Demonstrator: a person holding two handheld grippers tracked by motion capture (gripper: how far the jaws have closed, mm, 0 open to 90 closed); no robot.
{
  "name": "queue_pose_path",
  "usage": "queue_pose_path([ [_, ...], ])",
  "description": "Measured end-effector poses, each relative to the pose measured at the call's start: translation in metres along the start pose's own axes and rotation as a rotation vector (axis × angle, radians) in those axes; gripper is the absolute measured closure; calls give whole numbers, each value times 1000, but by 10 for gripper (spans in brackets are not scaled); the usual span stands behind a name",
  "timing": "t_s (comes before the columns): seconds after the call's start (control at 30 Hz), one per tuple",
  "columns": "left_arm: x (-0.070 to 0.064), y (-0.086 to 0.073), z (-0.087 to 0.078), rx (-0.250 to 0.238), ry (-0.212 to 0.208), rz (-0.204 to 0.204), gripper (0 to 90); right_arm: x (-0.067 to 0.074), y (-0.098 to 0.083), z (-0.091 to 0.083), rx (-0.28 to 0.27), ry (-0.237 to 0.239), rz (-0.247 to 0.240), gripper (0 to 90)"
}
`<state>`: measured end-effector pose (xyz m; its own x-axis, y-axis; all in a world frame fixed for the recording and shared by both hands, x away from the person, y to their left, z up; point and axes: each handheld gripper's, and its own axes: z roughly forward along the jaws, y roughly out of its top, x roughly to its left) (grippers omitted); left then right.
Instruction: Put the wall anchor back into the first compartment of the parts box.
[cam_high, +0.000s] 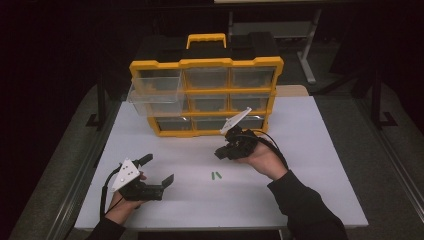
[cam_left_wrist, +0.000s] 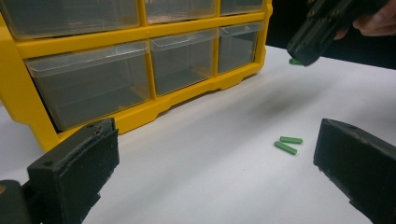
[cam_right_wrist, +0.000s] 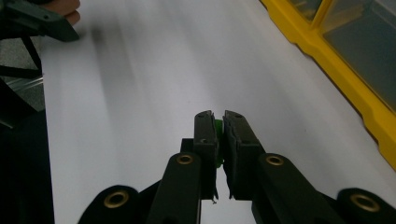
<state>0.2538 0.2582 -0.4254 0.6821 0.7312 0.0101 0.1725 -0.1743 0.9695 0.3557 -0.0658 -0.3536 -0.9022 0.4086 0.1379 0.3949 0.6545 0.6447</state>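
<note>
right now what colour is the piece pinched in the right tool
Green; the small piece shows best in the right gripper view, between the right tool's jaws.

green pegs (cam_high: 215, 175), yellow organizer (cam_high: 206, 64), white table (cam_high: 310, 150)

No lettering, label, brand mark, number or sign can be read anywhere in these views. The yellow organiser (cam_high: 206, 95) carries no legible print on its frame, its black handle top or its clear drawer fronts. The white table (cam_high: 300, 165) bears no markings, and the black bodies of the hand-held grippers show plain surfaces with brass-coloured rivets, without any readable writing.
</note>
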Motion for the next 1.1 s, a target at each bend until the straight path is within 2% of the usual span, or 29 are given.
queue_pose_path([
  [0.23, 1, 0, 0, 1, -1, 1, 0, 0, 13, -6, -19, 12, 1, 830],
  [0.43, 0, 0, 0, 0, -3, -1, 0, -2, 22, -7, -45, 17, -32, 830],
  [0.77, 0, 0, -1, 0, 1, -8, 0, -2, 32, -12, -44, 9, -27, 830],
  [0.87, 0, 0, -1, -5, 0, -7, 0, -2, 36, -16, -38, -1, -45, 830],
  [1.1, 0, 0, -1, -7, 2, -11, 0, -2, 49, -27, -48, 10, -69, 830],
])
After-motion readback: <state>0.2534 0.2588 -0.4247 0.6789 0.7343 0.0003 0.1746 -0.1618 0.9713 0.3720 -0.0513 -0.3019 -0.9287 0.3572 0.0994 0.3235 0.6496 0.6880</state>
